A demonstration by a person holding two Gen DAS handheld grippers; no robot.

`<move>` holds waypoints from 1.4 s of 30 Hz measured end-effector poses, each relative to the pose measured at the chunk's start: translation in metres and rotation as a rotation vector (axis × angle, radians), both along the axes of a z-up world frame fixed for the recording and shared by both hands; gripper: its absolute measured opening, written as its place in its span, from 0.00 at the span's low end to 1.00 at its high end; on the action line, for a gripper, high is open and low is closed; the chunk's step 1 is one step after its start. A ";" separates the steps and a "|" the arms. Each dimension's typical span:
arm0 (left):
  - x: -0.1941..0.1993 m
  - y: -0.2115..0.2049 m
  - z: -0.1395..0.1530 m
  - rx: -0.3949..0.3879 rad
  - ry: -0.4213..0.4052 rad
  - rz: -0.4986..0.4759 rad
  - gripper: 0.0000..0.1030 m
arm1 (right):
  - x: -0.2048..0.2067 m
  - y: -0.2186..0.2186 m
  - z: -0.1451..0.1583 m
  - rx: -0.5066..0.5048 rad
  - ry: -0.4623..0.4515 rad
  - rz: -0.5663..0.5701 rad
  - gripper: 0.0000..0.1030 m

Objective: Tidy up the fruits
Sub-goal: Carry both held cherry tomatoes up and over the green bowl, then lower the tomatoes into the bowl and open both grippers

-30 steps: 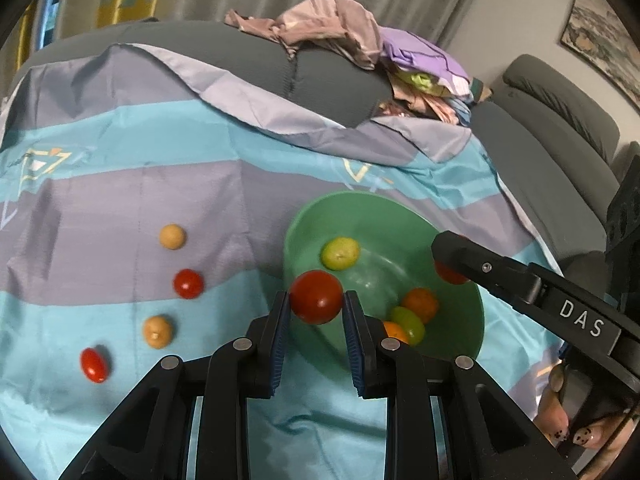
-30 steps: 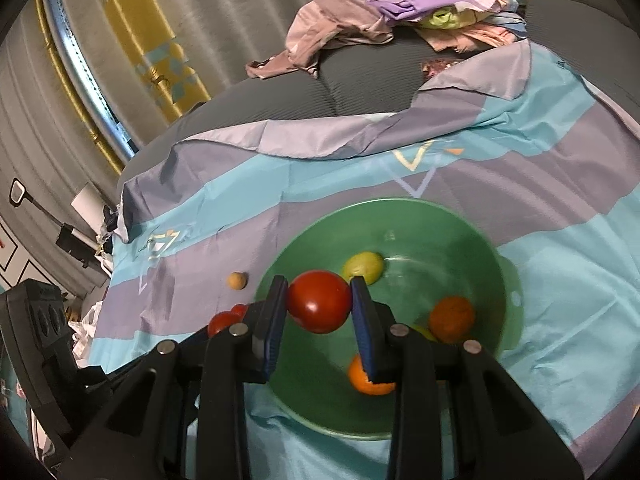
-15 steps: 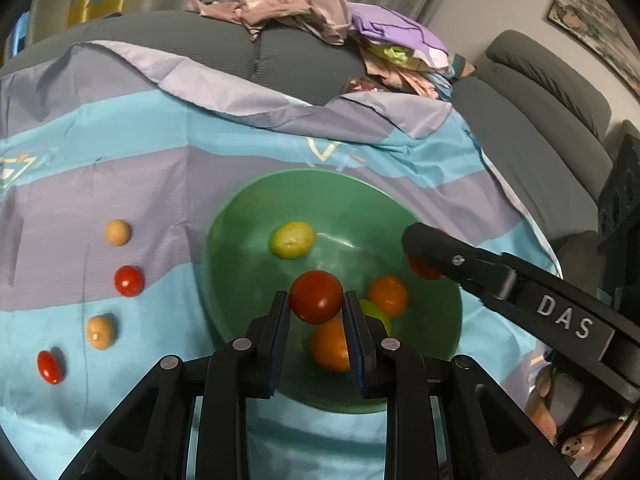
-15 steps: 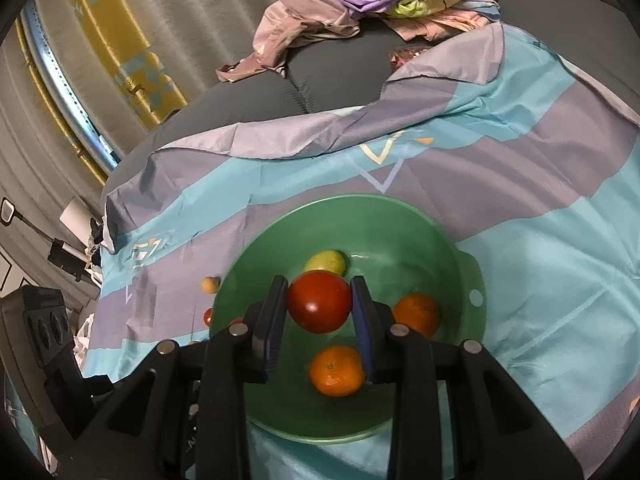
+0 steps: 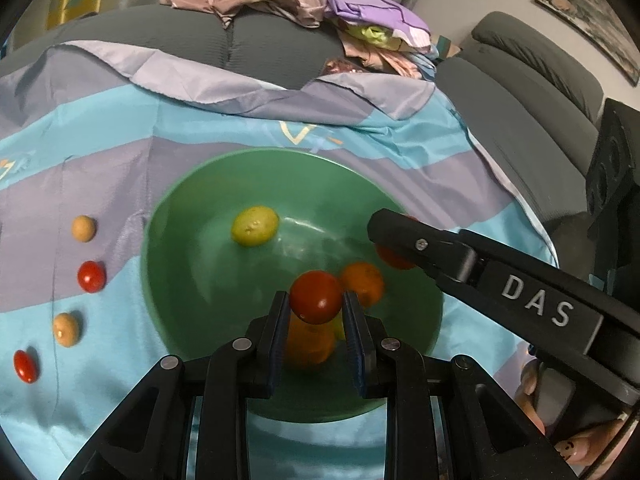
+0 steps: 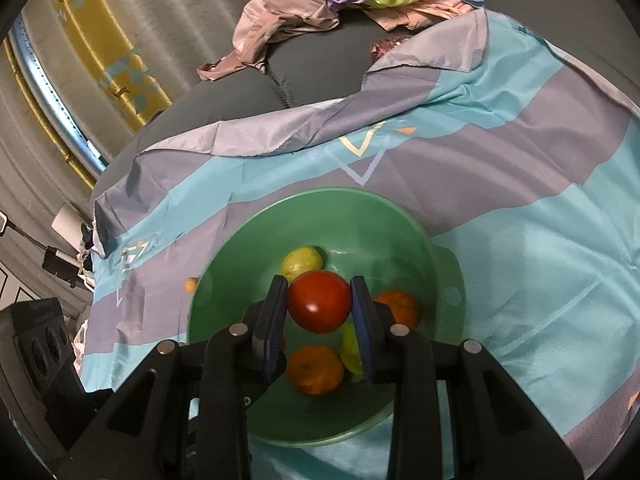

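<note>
A grey sofa (image 5: 532, 92) is sitting at two o'clock; a framed picture (image 5: 588, 12) is hanging above; grey curtains (image 6: 168, 20) are hanging at twelve o'clock.

Both tools are travelling in over the green bowl (image 5: 188, 216): the left tool (image 5: 316, 322), which was carrying its red tomato (image 5: 316, 297) above the near rim a second ago, is now hanging over the fruit in the middle of the bowl. The right tool (image 6: 320, 312) is coming in with its own tomato (image 6: 319, 306) too, so the bowl is sitting more squarely beneath it, and the four small fruits on the cloth (image 5: 400, 136) are sliding towards the left edge of the left view.
</note>
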State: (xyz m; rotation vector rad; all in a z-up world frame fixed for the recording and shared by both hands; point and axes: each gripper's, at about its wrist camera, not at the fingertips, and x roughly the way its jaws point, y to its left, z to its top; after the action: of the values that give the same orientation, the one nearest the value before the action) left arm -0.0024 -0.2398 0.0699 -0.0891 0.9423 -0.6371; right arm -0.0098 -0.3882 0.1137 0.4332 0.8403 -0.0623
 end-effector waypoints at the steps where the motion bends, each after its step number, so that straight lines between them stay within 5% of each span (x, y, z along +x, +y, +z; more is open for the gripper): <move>1: -0.001 -0.002 0.000 0.005 -0.005 -0.004 0.25 | 0.000 -0.001 0.000 0.000 0.002 -0.001 0.32; 37: -0.002 -0.012 -0.004 -0.004 0.011 -0.004 0.25 | 0.003 -0.003 -0.007 -0.031 0.034 -0.022 0.35; 39: -0.002 -0.008 -0.002 -0.012 0.015 -0.001 0.39 | 0.003 -0.002 -0.006 -0.030 0.026 -0.022 0.47; 42: -0.004 0.006 0.005 -0.049 0.007 0.016 0.56 | 0.002 0.001 -0.004 -0.046 0.015 -0.027 0.51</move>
State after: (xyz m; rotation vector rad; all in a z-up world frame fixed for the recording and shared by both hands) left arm -0.0063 -0.2341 0.0747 -0.1421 0.9324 -0.6457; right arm -0.0082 -0.3872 0.1102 0.4018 0.8459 -0.1100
